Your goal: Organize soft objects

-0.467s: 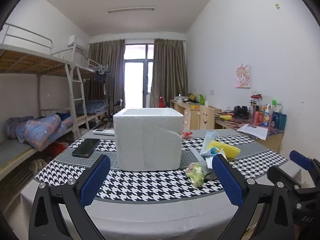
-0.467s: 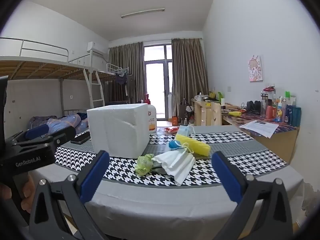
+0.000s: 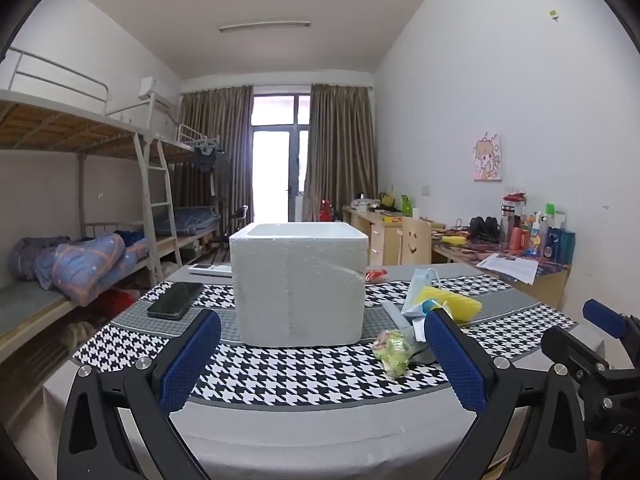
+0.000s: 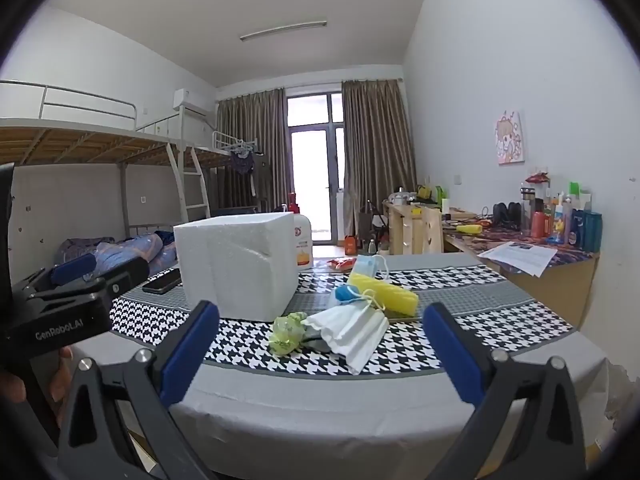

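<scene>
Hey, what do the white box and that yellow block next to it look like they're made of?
White box: likely expanded foam, matte, with a pebbly bead texture and a chipped, dented edge. Yellow block: probably sponge, dull and ridged, though its pores are too small to confirm.

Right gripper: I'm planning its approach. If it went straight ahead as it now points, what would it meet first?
Probably the white face mask, centred between the open right gripper fingers, though depth is hard to judge.
</scene>
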